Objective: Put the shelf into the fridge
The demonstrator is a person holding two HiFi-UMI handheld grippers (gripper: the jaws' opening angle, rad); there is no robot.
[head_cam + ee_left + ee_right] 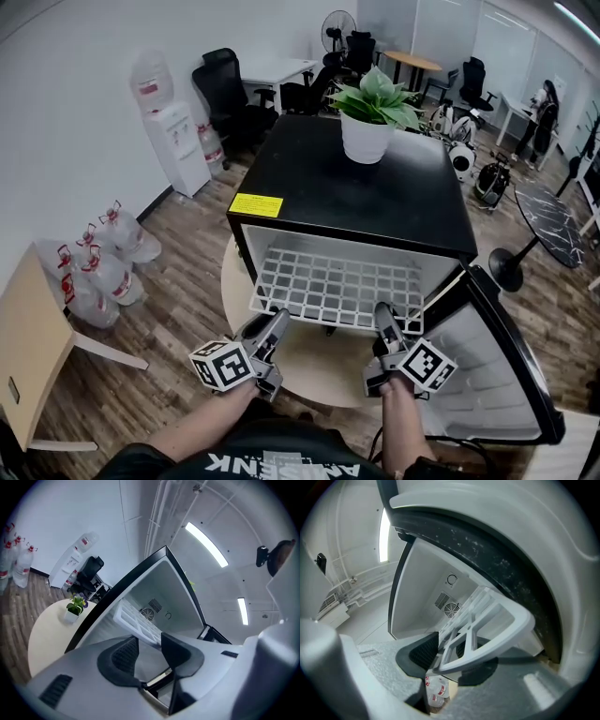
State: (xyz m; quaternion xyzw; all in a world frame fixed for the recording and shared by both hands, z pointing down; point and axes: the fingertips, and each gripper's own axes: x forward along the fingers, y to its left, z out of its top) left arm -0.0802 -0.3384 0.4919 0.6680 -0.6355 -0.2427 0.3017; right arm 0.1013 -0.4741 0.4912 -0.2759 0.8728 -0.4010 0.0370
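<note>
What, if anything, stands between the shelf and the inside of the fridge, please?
Nothing visible does. The door stands open at the right, the shelf already reaches into the fridge, and the cavity behind it looks bare back to the fan vent. The potted plant sits on top, clear of the opening.

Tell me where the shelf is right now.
In the head view's centre, the shelf sits partway into the open fridge; the left gripper and right gripper hold its protruding front corners.

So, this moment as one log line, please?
shelf partly in fridge | right tool shut on shelf | left tool at shelf corner, grip unclear
</note>
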